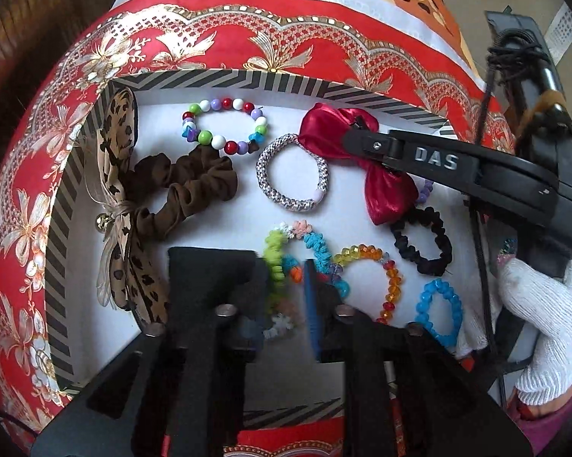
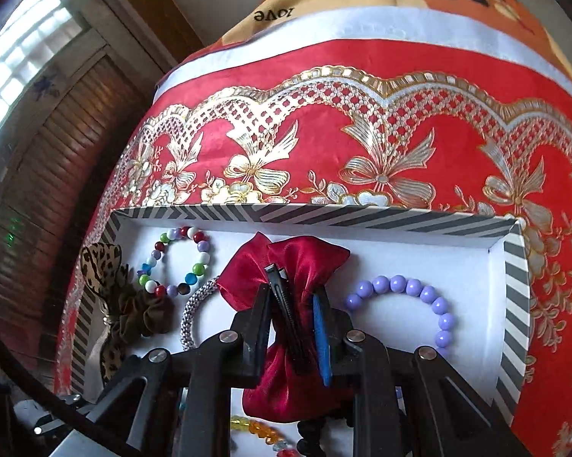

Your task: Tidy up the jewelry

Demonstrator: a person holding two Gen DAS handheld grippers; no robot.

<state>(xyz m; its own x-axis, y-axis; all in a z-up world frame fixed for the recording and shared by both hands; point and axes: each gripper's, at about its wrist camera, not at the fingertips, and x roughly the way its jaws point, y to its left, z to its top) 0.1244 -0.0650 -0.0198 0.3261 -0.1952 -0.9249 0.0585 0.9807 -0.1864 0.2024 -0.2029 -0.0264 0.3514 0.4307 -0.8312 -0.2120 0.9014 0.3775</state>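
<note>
A striped-rim box (image 1: pixel 248 80) (image 2: pixel 324 217) with a white floor holds the hair ties and bracelets. My left gripper (image 1: pixel 282 285) stands open low over the floor, and a many-coloured flower scrunchie (image 1: pixel 316 245) lies between its fingers without being pressed. My right gripper (image 2: pixel 293 323) (image 1: pixel 356 131) is shut on a red satin bow (image 2: pixel 305 262) (image 1: pixel 389 194) with a black clip, over the middle of the box. I cannot tell whether the bow touches the floor. A gloved hand (image 1: pixel 541 323) holds the right gripper.
In the box lie a leopard bow (image 1: pixel 122 144), a brown scrunchie (image 1: pixel 187 186), a mixed bead bracelet (image 1: pixel 225 125), a silver braided band (image 1: pixel 291 171), a black scrunchie (image 1: pixel 423 240), an amber crystal bracelet (image 1: pixel 373 278), a blue bracelet (image 1: pixel 438 312) and a purple bead bracelet (image 2: pixel 411 289). A red and gold cloth (image 2: pixel 362 95) surrounds it.
</note>
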